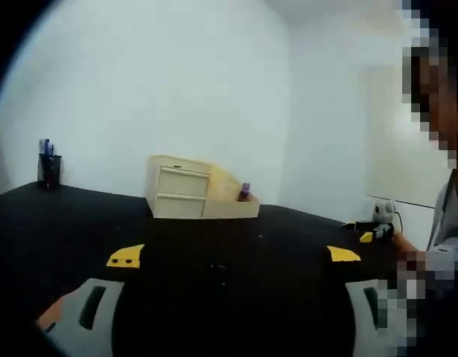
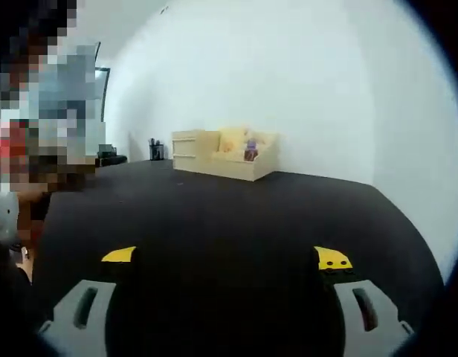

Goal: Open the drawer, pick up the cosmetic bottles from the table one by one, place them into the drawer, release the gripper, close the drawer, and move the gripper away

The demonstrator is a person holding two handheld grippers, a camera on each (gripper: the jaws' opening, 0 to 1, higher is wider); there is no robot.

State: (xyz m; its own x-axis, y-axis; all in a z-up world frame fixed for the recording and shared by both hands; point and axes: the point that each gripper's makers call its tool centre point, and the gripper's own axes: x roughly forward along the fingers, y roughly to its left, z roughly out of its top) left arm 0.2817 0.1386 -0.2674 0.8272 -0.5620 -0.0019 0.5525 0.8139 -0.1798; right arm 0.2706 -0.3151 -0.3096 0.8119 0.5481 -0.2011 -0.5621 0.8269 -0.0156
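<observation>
A cream desk organiser with small drawers (image 1: pixel 178 187) stands far back on the black table (image 1: pixel 214 245); its drawers look closed. A small purple bottle (image 1: pixel 244 192) sits in the open tray part beside the drawers. In the right gripper view the same organiser (image 2: pixel 188 152) is far off, with the purple bottle (image 2: pixel 250 149) in its tray. My left gripper (image 1: pixel 233 256) is open over the bare table, nothing between its yellow-tipped jaws. My right gripper (image 2: pixel 226 259) is open too, holding nothing.
A dark pen cup (image 1: pixel 48 165) with blue pens stands at the far left of the table. A small white device with cables (image 1: pixel 383 214) lies at the right edge. A person sits close by at the right (image 1: pixel 444 245). White walls lie behind.
</observation>
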